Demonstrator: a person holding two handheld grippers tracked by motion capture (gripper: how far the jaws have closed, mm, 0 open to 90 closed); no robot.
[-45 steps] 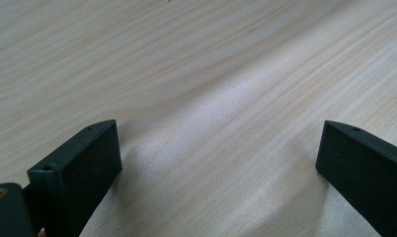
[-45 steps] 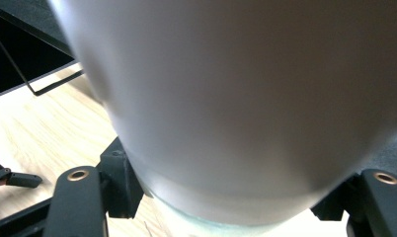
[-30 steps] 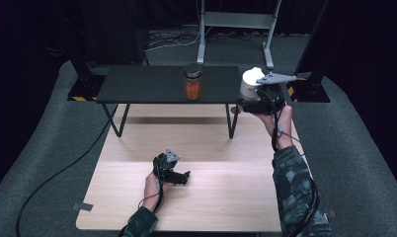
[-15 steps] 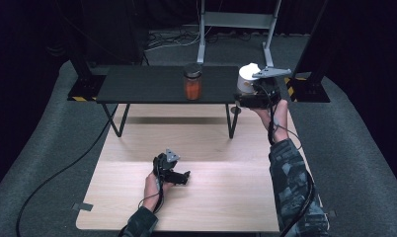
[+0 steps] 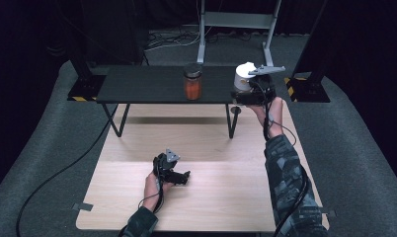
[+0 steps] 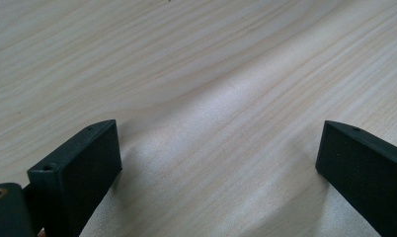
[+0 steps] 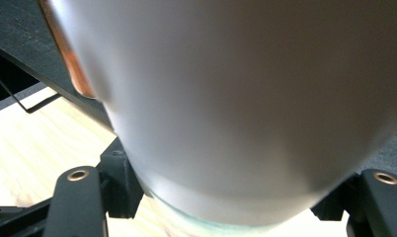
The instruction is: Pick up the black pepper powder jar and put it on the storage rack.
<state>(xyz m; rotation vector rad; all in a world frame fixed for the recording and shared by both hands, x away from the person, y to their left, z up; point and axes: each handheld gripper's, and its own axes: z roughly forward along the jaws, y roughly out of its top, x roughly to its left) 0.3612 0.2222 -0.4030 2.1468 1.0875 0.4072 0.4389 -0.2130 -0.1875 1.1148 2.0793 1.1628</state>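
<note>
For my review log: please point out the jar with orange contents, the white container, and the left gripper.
jar with orange contents (image 5: 192, 88), high view, on its orange body.
white container (image 5: 243, 79), high view, on its side wall.
left gripper (image 6: 218, 158), left gripper view, midway between its tips.

Black grippers, left gripper (image 5: 185, 176) and right gripper (image 5: 247, 95), carry grey three-cornered plates and trailing black cables; the sleeve (image 5: 289, 182) is camouflage-patterned.

The left gripper (image 5: 179, 176) rests low in the left hand (image 5: 152, 186), jaws spread wide; the right arm stretches forward, its right gripper (image 5: 246, 89) clamped, hand (image 5: 268, 111) beneath
</note>
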